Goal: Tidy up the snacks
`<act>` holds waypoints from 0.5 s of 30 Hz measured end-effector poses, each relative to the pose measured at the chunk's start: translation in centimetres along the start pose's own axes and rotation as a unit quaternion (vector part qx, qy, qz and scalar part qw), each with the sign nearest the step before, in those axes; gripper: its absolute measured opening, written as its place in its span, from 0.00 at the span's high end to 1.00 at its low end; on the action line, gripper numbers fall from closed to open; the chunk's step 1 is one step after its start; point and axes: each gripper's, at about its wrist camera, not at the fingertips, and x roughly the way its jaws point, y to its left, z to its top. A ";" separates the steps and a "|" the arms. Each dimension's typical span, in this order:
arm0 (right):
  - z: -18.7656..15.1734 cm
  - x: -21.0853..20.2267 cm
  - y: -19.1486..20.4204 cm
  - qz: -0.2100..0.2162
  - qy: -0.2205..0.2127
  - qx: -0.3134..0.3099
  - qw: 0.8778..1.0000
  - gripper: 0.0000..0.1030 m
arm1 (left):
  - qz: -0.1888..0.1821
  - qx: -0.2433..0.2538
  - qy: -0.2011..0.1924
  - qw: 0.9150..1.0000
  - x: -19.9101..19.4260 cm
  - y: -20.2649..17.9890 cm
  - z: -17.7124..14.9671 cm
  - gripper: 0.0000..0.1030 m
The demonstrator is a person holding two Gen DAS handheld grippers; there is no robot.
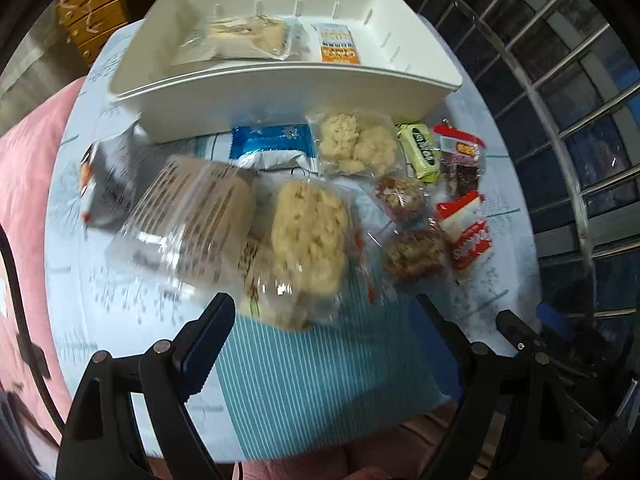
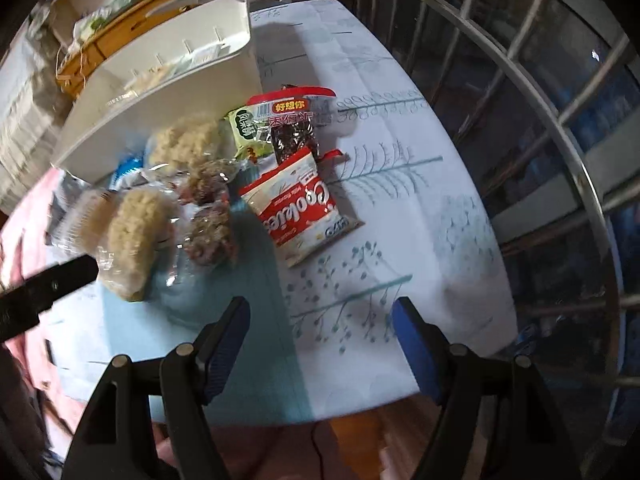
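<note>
Two packets already lay in the white bin (image 1: pixel 280 80), most snacks (image 1: pixel 308 236) still waited on the desk (image 2: pixel 400 200), and both grippers' jaws stood spread and empty.

Both your views bend hard at the edges, ending in black corners. The white plastic bin (image 1: pixel 280 92) is evenly lit and fairly sharp. In front of it, the clear-wrapped snack packets (image 1: pixel 188 220) smear with motion blur and catch glare. Right of the bin, soft shadows fall across the pale leaf-printed tablecloth (image 2: pixel 400 184).
</note>
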 end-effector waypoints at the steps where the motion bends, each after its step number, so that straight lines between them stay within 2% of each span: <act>1: 0.2 0.4 0.2 -0.005 -0.001 -0.008 1.000 0.25 | 0.005 0.006 -0.002 1.000 0.5 0.0 0.4 0.15; 4: 0.8 1.6 0.6 -0.013 -0.002 -0.024 1.000 0.23 | 0.018 0.027 -0.013 0.999 1.6 -0.2 1.5 0.14; 8: 1.6 3.4 1.1 -0.028 -0.001 -0.032 0.999 0.23 | 0.022 0.046 0.001 0.999 3.9 -0.8 2.8 0.14; 15: 3.4 6.0 1.4 -0.024 0.003 -0.038 0.999 0.23 | 0.039 0.052 0.016 0.998 6.8 -1.4 3.5 0.14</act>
